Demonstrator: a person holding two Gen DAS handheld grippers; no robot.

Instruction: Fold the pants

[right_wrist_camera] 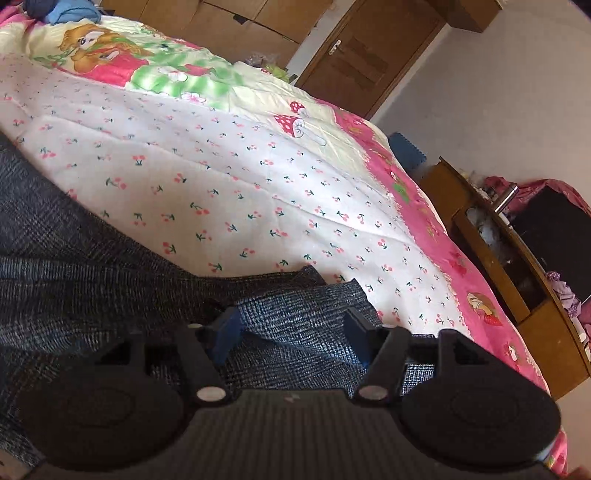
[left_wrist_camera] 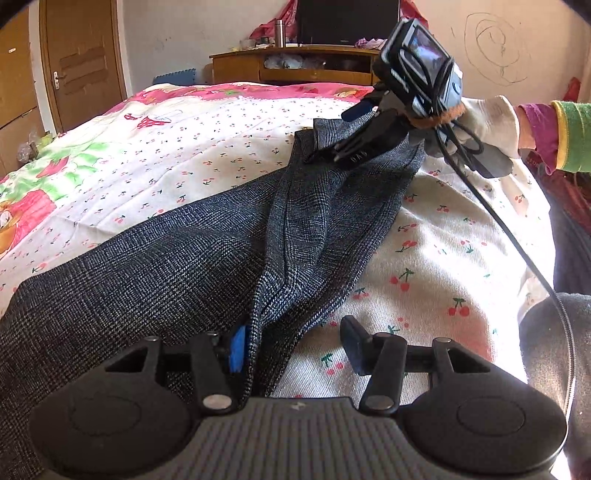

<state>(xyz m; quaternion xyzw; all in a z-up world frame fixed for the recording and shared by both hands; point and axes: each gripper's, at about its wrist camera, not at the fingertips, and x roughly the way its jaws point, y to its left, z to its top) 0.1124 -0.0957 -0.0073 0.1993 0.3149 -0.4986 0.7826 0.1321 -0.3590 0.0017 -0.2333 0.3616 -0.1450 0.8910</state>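
Dark grey checked pants (left_wrist_camera: 177,266) lie on the cherry-print bedspread (left_wrist_camera: 207,147), one leg bunched in a ridge running from near to far. My left gripper (left_wrist_camera: 295,345) is open at the near end, its fingers straddling a fabric fold. My right gripper (left_wrist_camera: 343,147) rests at the far end of the pants in the left wrist view. In the right wrist view that gripper (right_wrist_camera: 295,332) is open, with the pants' end (right_wrist_camera: 295,314) lying between its fingers.
The bedspread (right_wrist_camera: 229,177) spreads wide to the left and far side. A wooden TV cabinet (left_wrist_camera: 295,66) stands beyond the bed, a wooden door (left_wrist_camera: 81,66) at left. A black cable (left_wrist_camera: 517,243) trails from the right gripper. Folded blue clothes (right_wrist_camera: 70,11) lie far off.
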